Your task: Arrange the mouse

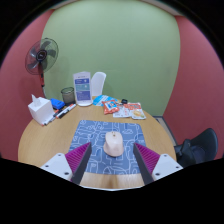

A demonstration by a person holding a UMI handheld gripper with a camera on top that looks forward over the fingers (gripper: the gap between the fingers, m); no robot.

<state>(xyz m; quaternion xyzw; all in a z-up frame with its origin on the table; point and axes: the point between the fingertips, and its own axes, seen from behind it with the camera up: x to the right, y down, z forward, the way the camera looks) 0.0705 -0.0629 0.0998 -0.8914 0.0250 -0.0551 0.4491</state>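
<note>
A pale pinkish-white mouse (114, 144) lies on a blue patterned mouse mat (96, 132) on a round wooden table (40, 144). My gripper (112, 160) is open. Its two fingers with magenta pads (78, 156) stand apart at either side of the mat's near edge. The mouse sits between the fingers, just ahead of the fingertips, with a clear gap at each side. It rests on the mat on its own.
Beyond the mat lie small colourful items (122, 105) and a blue object (97, 101). A white-and-blue box (82, 87), a dark mesh cup (68, 96), a white box (40, 108) and a fan (42, 58) stand at the far left. A black chair (199, 146) is at the right.
</note>
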